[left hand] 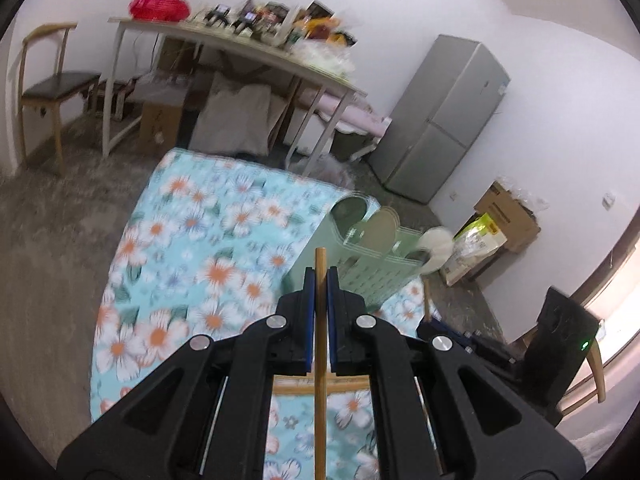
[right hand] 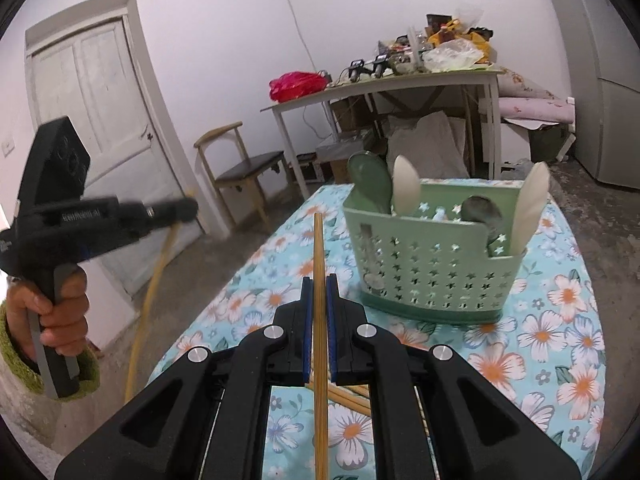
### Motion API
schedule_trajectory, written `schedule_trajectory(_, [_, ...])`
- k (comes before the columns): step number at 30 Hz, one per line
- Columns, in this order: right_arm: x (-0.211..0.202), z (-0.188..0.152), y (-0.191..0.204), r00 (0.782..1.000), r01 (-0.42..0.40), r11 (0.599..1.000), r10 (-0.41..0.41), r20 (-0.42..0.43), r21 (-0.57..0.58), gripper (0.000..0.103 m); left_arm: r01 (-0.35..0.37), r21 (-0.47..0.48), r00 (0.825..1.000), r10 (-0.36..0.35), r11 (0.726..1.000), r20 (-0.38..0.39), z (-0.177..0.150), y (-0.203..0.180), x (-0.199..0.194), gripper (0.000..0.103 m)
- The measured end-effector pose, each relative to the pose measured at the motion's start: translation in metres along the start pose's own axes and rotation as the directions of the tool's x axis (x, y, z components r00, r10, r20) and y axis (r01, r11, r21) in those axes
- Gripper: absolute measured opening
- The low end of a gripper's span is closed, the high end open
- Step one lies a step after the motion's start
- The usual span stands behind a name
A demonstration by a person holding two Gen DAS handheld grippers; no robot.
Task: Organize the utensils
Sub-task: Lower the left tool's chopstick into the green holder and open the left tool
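Two bamboo chopsticks up off the bench, one per gripper. Left gripper clamped on a chopstick, blue pads pressed against its sides, stick running straight along the gap with its tip poking just past the fingertips. Right gripper closed the same way on a second chopstick, tip reaching well past the fingertips and leaning slightly left. More loose chopsticks flat on the floral cloth below the right gripper, seen through the gap between its arms; a horizontal stick likewise under the left gripper.

Green utensil caddy upright on the bench, star-shaped holes punched through its front wall, just ahead and to the right of the right gripper's chopstick. Inside: a green spoon and a cream spoon in the left part, a metal spoon and another cream spoon toward the right end, all bowls up. Same caddy blurred in the left wrist view, at the far right edge of the cloth.

Hand with a green cuff around the left gripper's handle at the left of the right wrist view, held above the floor beside the bench.
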State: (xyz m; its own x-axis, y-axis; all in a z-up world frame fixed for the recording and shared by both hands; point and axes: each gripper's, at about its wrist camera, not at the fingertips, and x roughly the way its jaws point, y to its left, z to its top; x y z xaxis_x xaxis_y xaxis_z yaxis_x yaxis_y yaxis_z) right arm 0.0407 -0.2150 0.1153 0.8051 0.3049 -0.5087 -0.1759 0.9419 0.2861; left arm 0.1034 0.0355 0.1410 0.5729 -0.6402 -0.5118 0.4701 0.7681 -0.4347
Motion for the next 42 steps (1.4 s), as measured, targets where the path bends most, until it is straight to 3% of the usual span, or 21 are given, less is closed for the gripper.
schedule_trajectory(8, [-0.019,0.012,-0.009,0.998,-0.009,0.999,0.007,0.068,0.035,0.006,0.025,0.05,0.991,-0.032,0.998,0.13,0.036,-0.024,-0.016,0.004])
schedule_trajectory(14, [-0.028,0.024,-0.016,0.996,-0.015,0.998,0.01,0.089,0.058,0.006,0.068,0.079,0.971,-0.084,0.995,0.222,0.067,-0.039,-0.021,0.004])
schedule_trajectory(17, [-0.038,0.029,-0.019,0.993,-0.004,0.998,-0.004,0.116,0.065,0.006,0.118,0.095,0.951,-0.14,0.989,0.277,0.085,-0.048,-0.023,0.004])
schedule_trajectory(24, [-0.047,0.026,-0.029,0.989,-0.003,0.993,-0.014,0.145,0.115,0.006,0.191,0.076,0.922,-0.206,0.979,0.327,0.12,-0.07,0.006,0.004])
schedule_trajectory(29, [-0.053,0.026,-0.038,0.987,0.014,0.991,-0.036,0.157,0.135,0.006,0.283,0.03,0.872,-0.27,0.959,0.408,0.14,-0.087,0.035,0.004])
schedule_trajectory(34, [-0.059,0.024,-0.053,0.983,0.038,0.985,-0.067,0.168,0.168,0.006,0.291,0.036,0.842,-0.274,0.956,0.464,0.148,-0.113,0.067,0.004])
schedule_trajectory(42, [-0.065,0.015,-0.077,0.982,0.065,0.974,-0.101,0.161,0.216,0.006,0.124,0.113,0.869,-0.163,0.986,0.467,0.135,-0.143,0.13,0.004])
